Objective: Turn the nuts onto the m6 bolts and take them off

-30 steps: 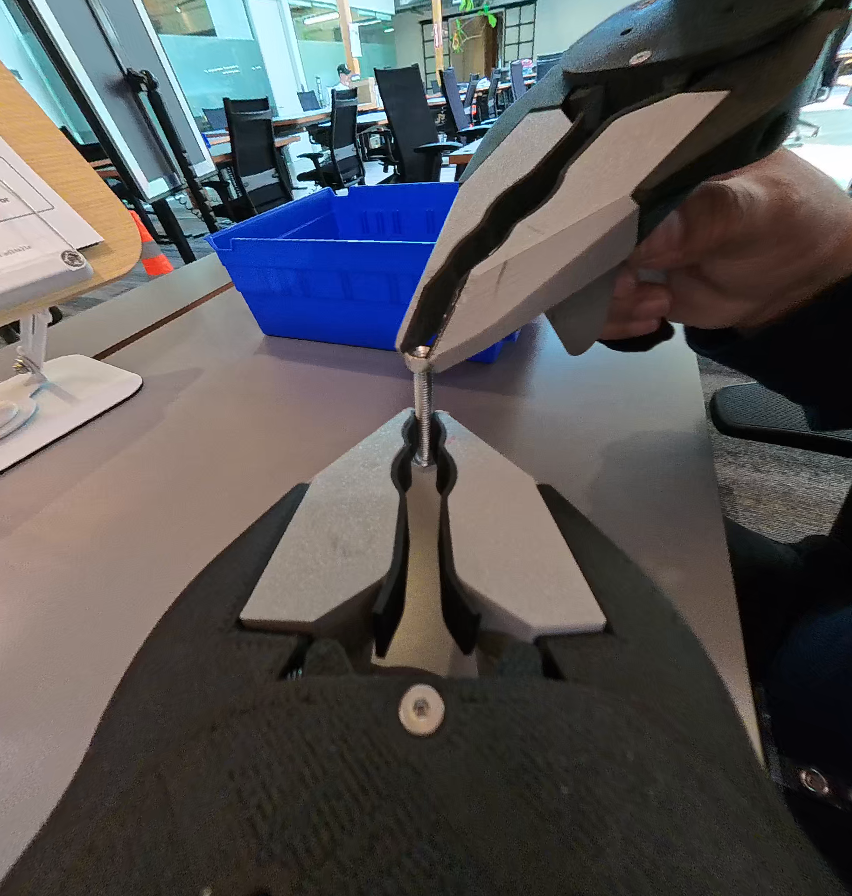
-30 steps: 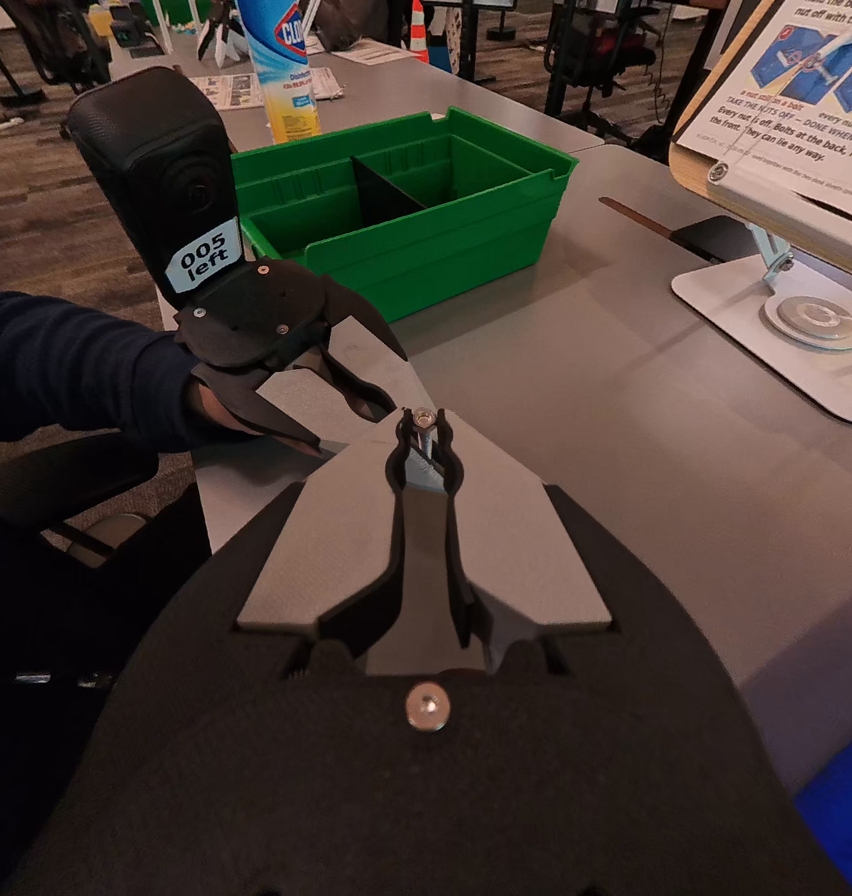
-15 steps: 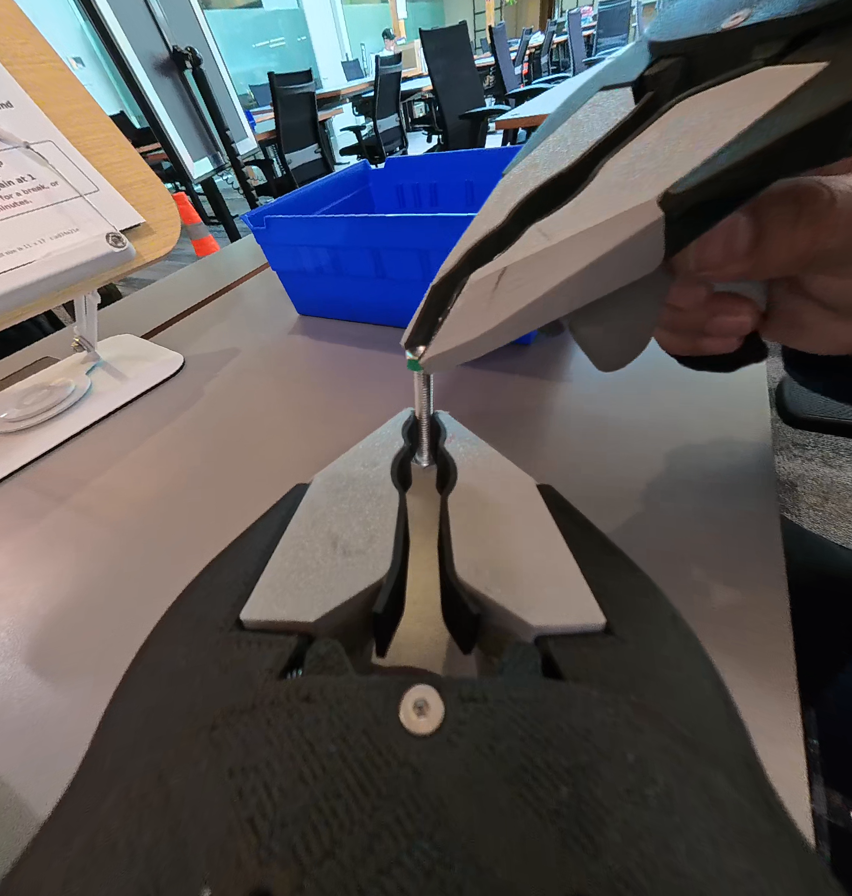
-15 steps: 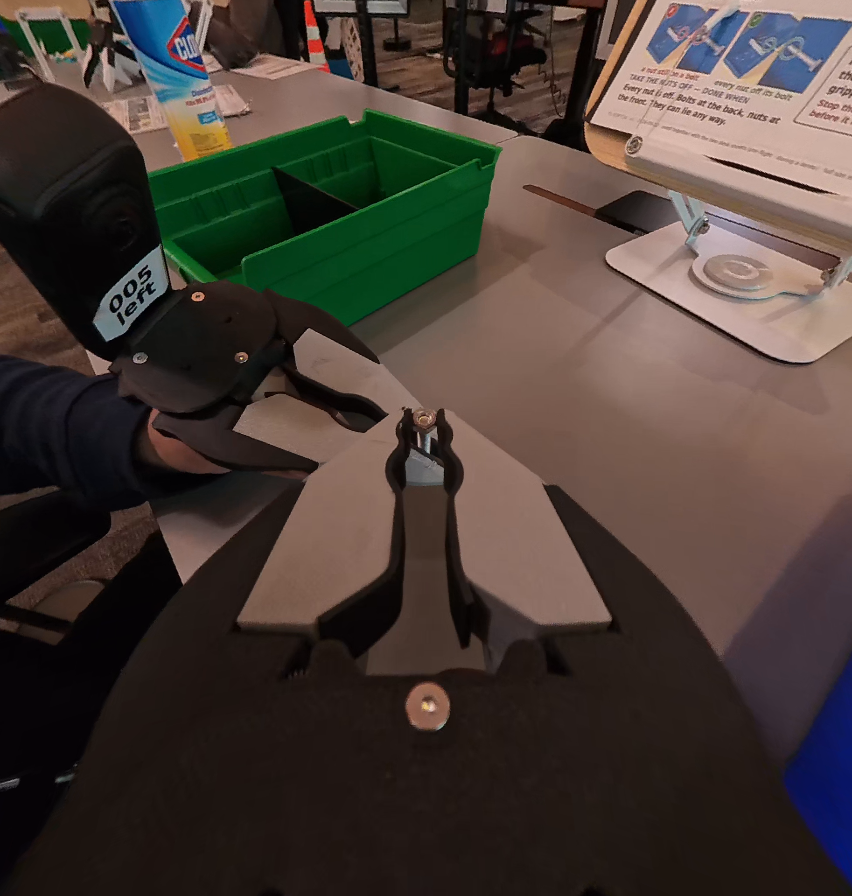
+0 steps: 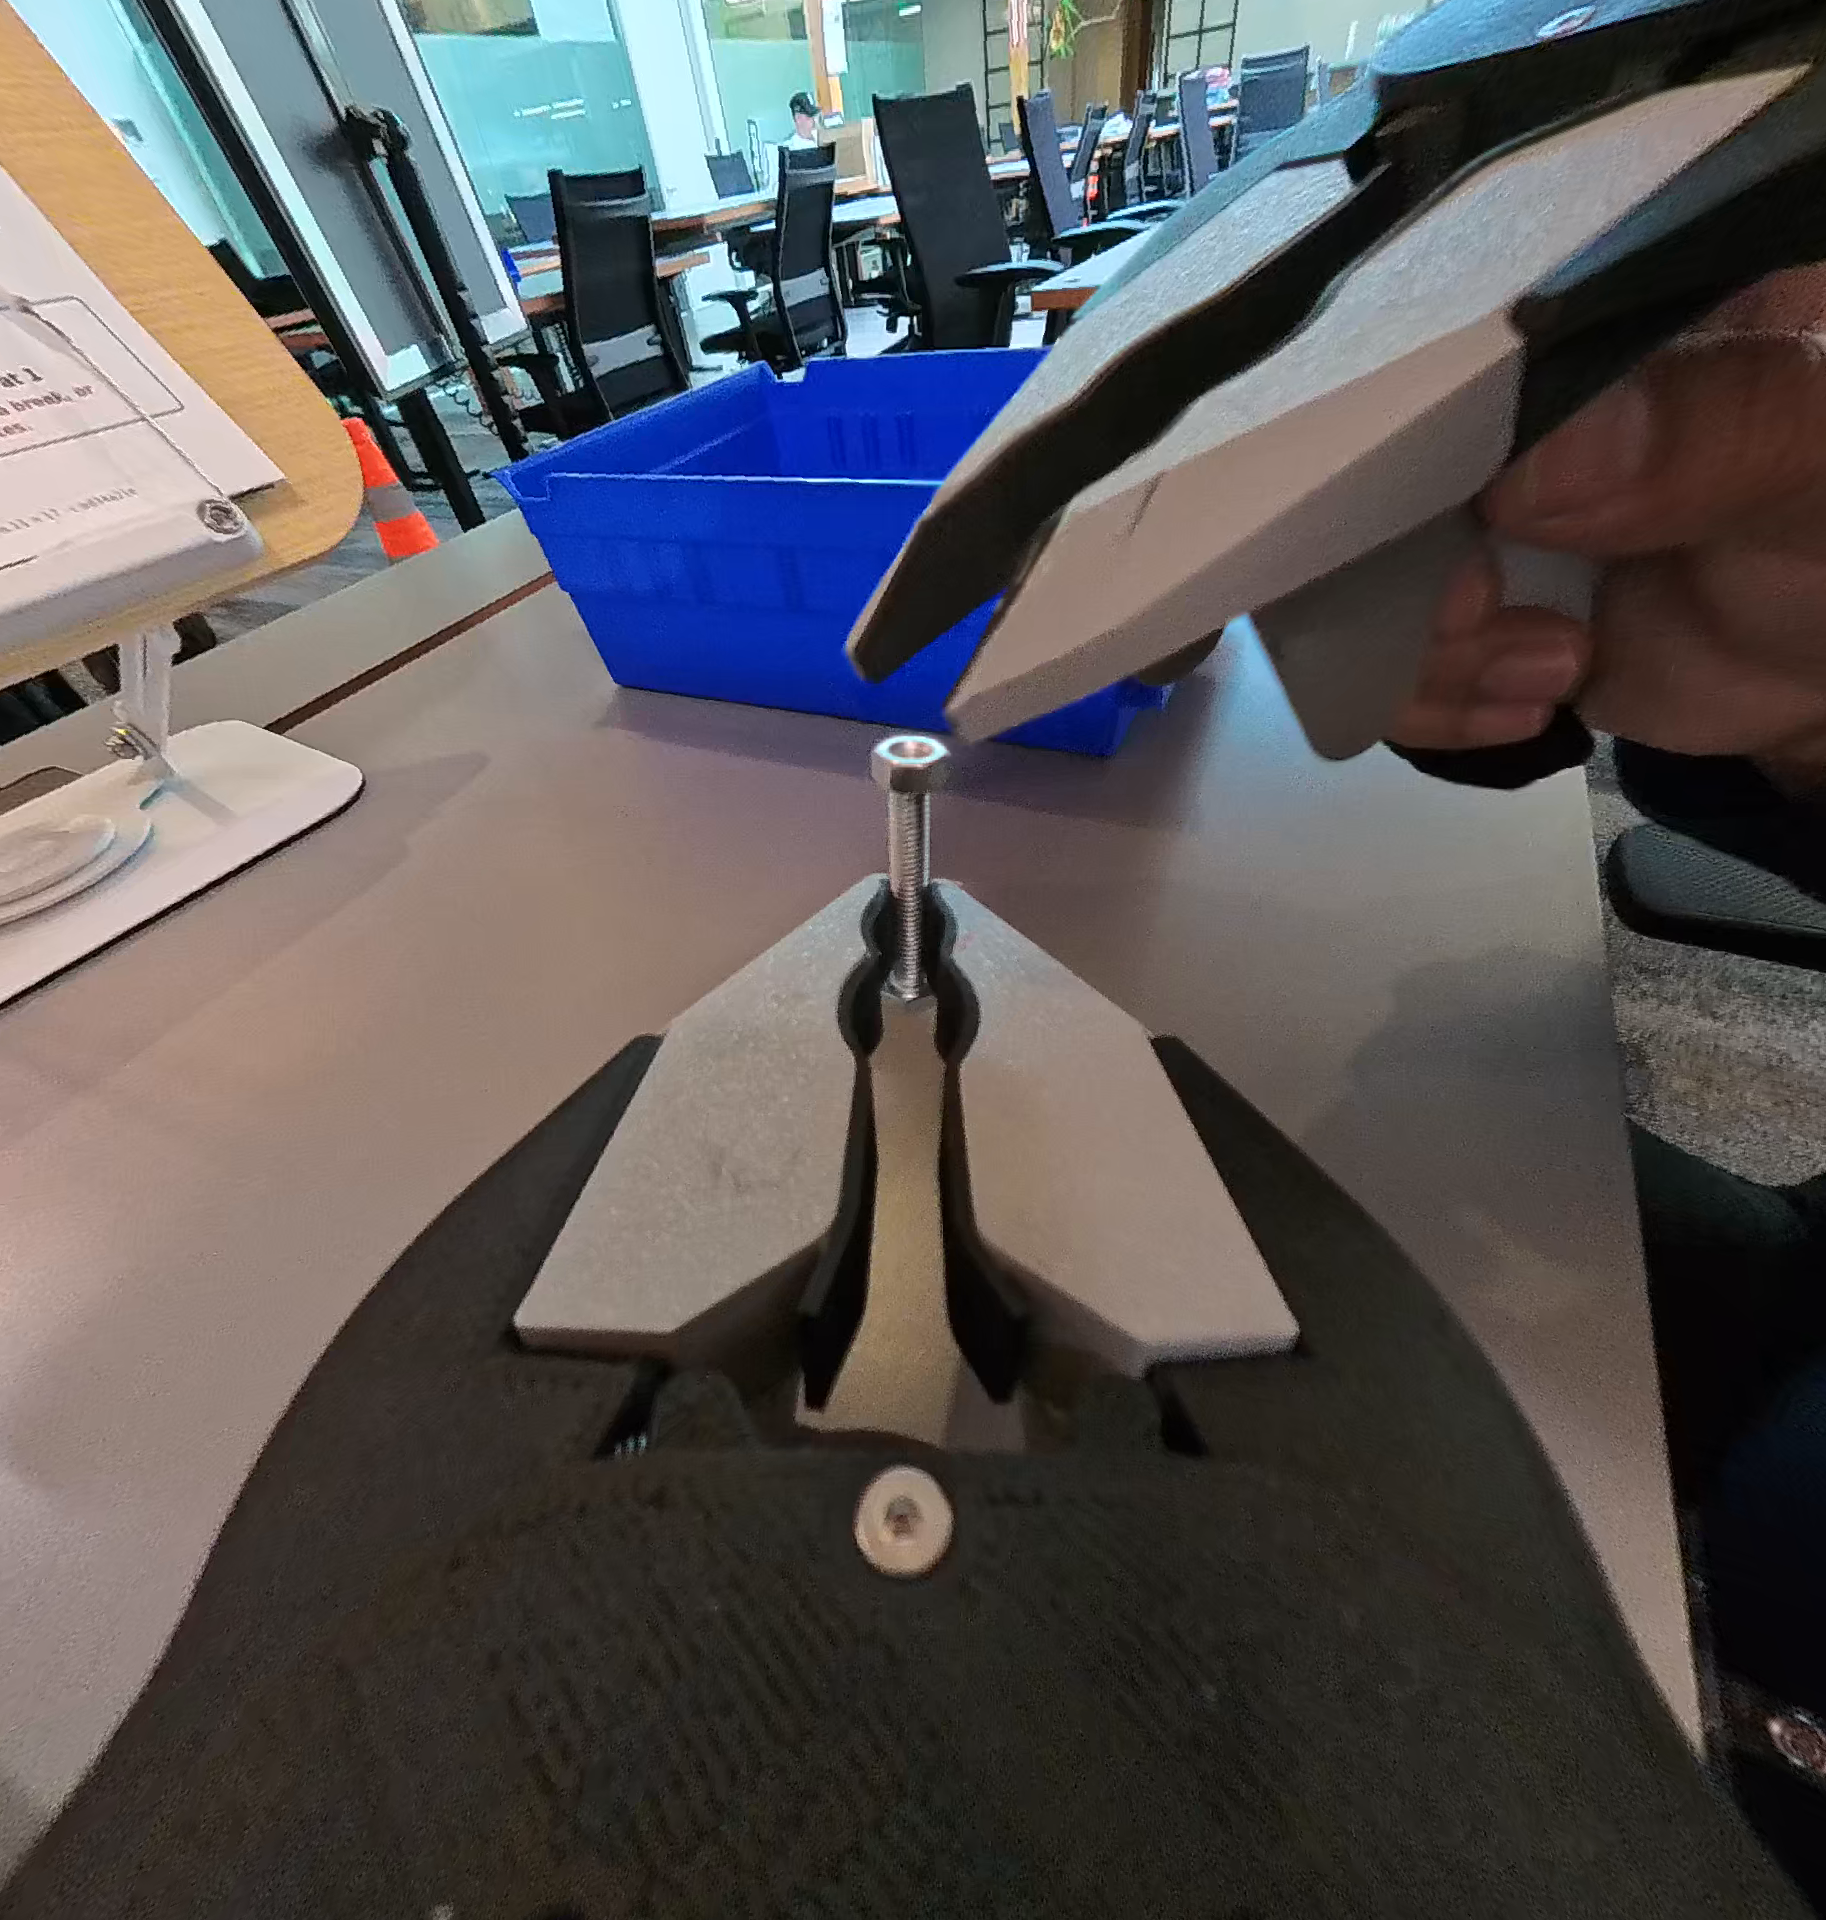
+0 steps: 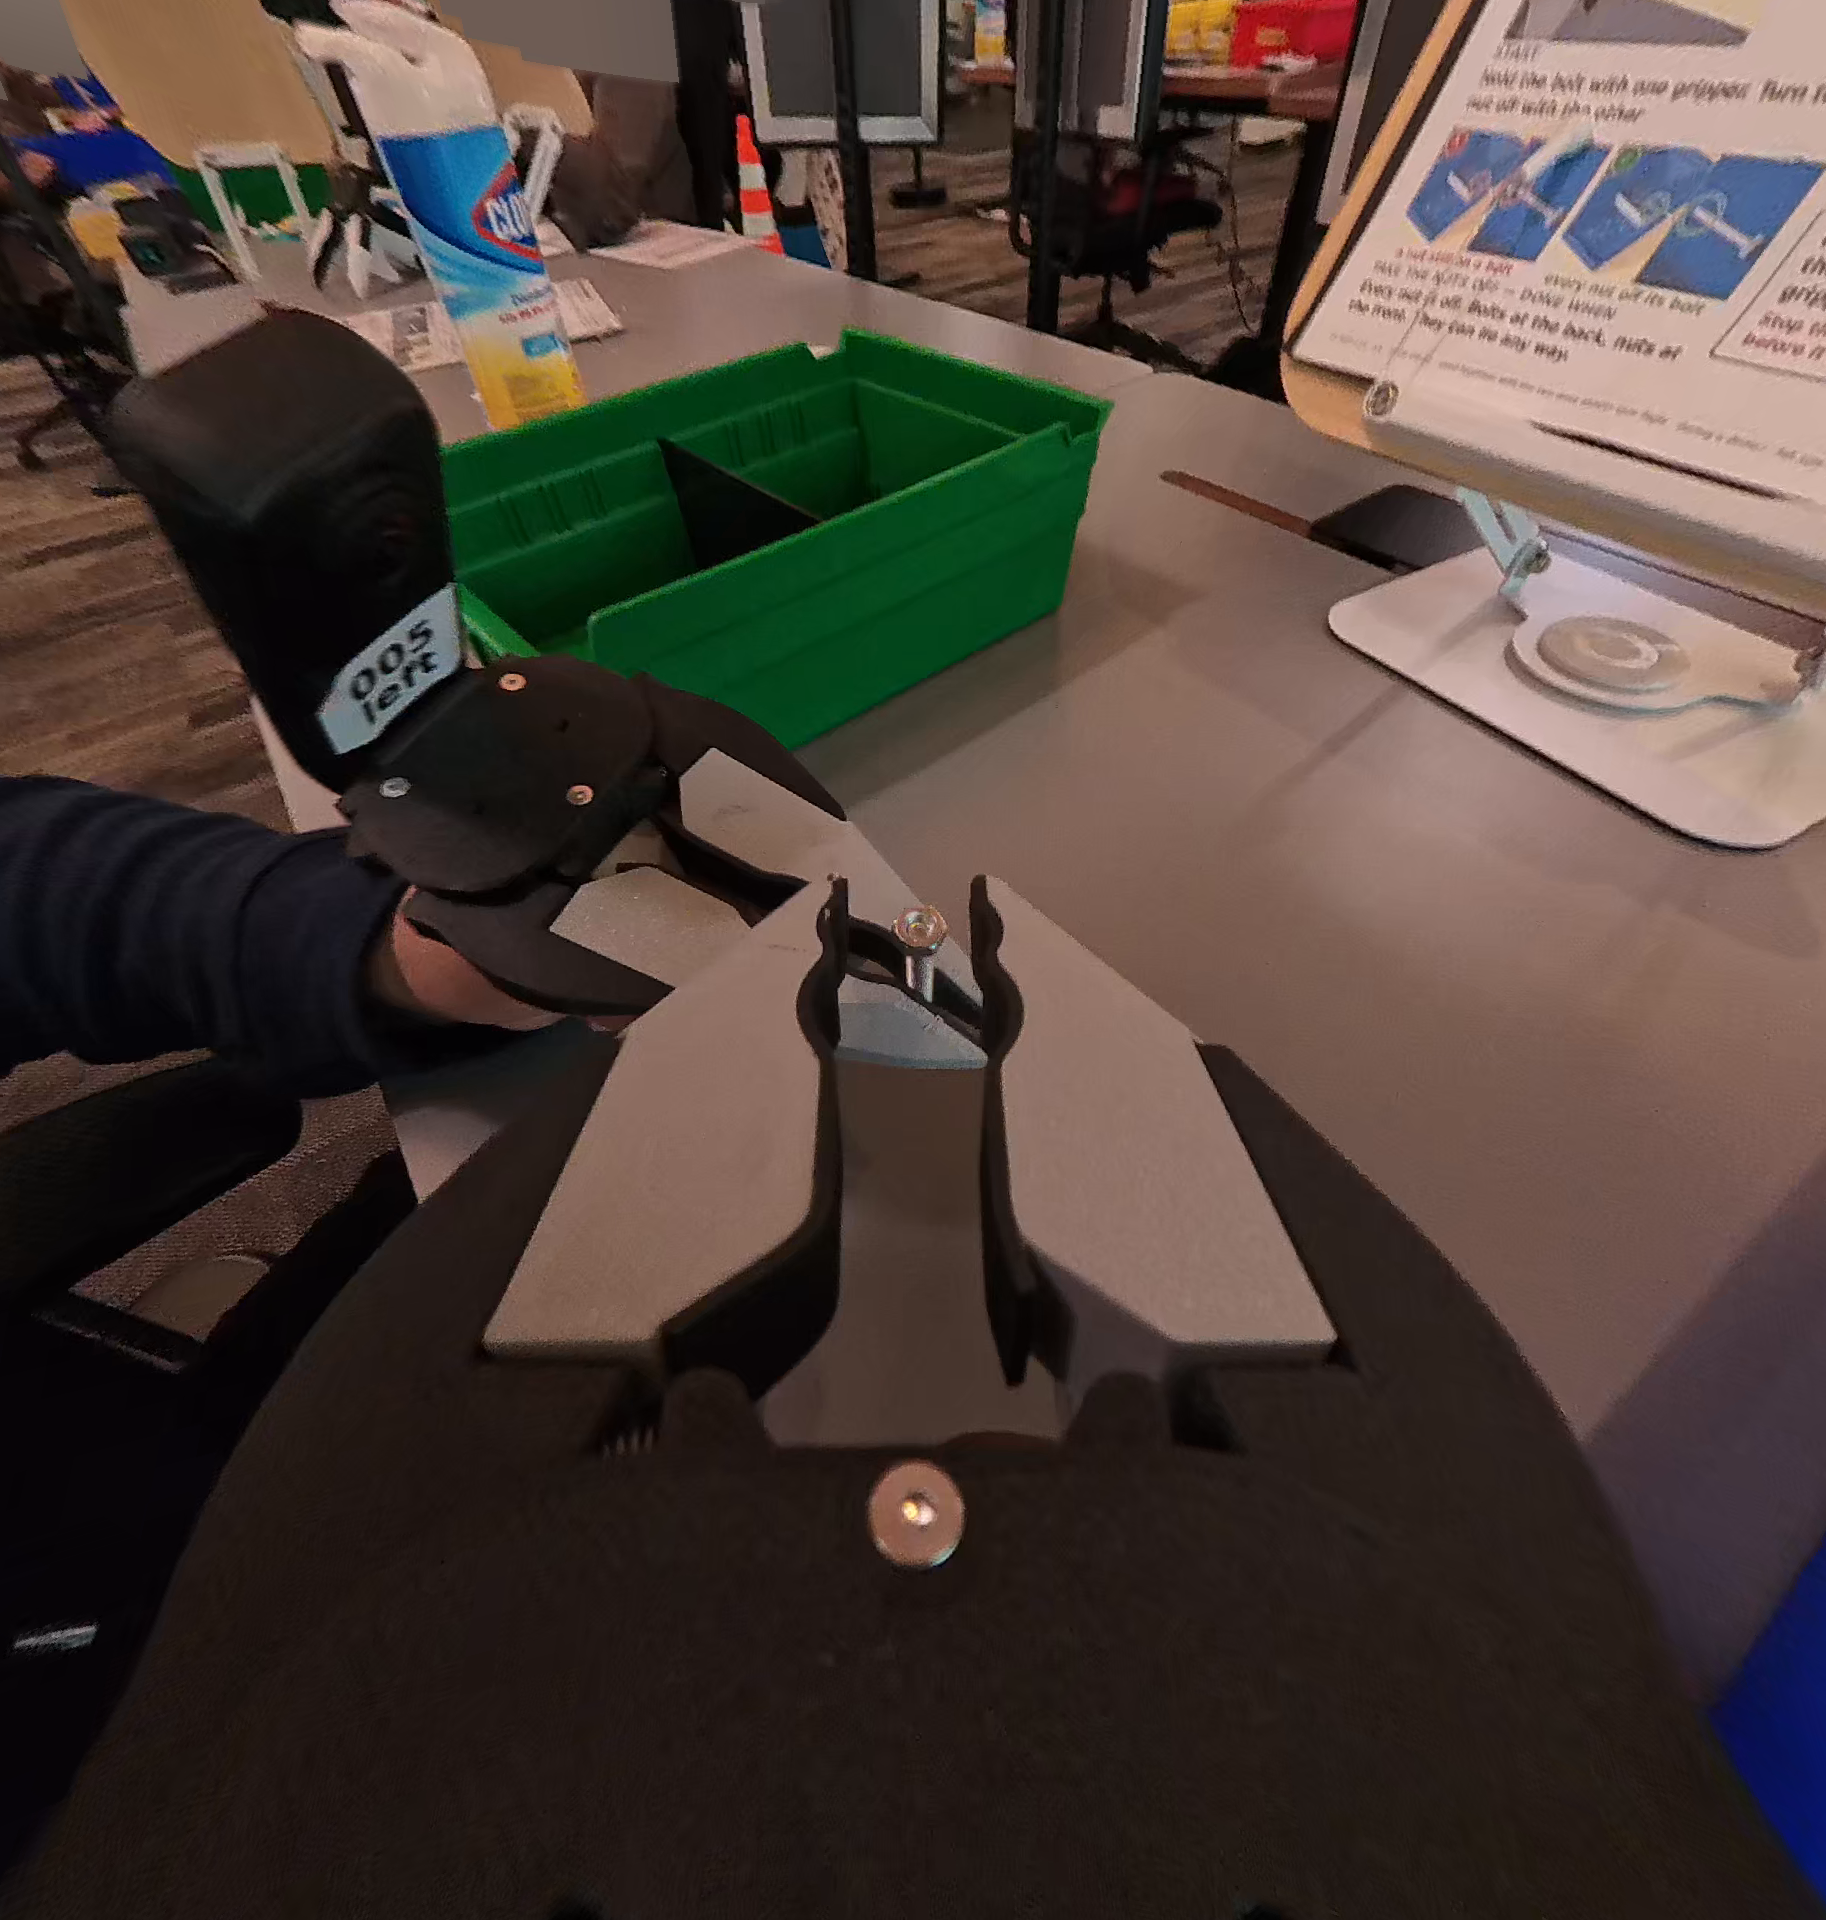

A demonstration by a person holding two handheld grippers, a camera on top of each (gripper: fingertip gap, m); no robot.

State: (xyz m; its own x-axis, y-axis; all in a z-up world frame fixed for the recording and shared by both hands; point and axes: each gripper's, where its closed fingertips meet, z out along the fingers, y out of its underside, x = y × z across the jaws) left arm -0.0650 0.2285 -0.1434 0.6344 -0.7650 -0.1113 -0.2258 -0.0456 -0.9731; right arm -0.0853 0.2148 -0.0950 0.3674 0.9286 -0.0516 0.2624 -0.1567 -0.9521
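Note:
My left gripper (image 5: 909,914) is shut on the lower part of a silver threaded bolt (image 5: 907,862) and holds it upright above the grey table (image 5: 421,987). A hex nut (image 5: 909,756) sits at the bolt's top end. My right gripper (image 5: 914,694) is open and hovers just above and behind the nut without touching it. In the right wrist view the right gripper (image 6: 907,894) is open, and the nut (image 6: 919,927) shows between its tips, nearer the right finger. The left gripper's fingers (image 6: 743,800) reach in from the left.
A blue bin (image 5: 763,582) stands behind the bolt. A green bin (image 6: 836,613) with a black divider stands to the left side. A white stand (image 6: 1615,665) with an instruction board is at the table's back. A wipes canister (image 6: 473,229) stands beyond the green bin. There is about 5 centimetres between the tips of the two grippers.
My right gripper, which was shut on the nut at the bolt's top, has opened and lifted slightly off it. My left gripper still holds the bolt upright.

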